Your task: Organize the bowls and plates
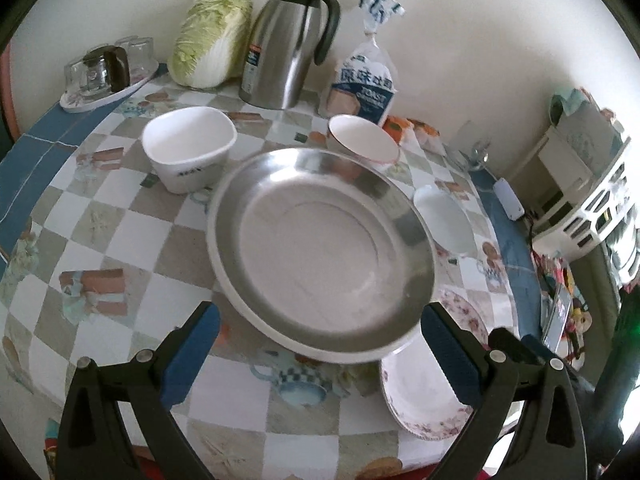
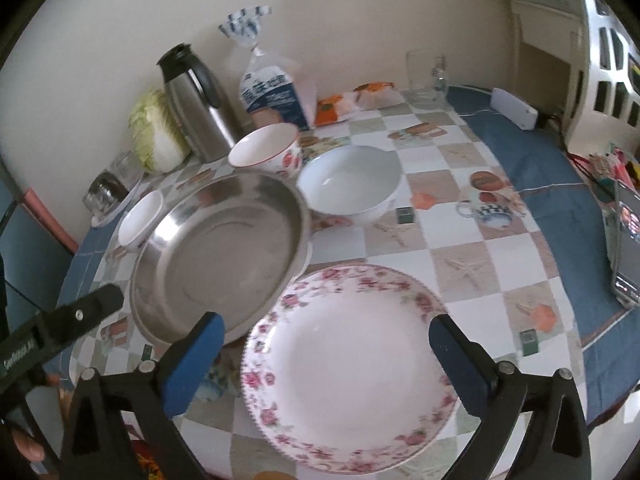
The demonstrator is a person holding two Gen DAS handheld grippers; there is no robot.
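A: Our left gripper [image 1: 320, 336] and right gripper [image 2: 326, 344] both hang spread wide, holding nothing. The steel plate [image 1: 320, 248] sits mid-table on a white plate [image 1: 236, 300], the floral plate [image 2: 348, 352] just beside it near the front edge.

B: We should probably pinch the floral rim at its near edge, lift level, and clear the steel rim.

A: Both plates are round and lie flat, opening up, so there's no long axis.
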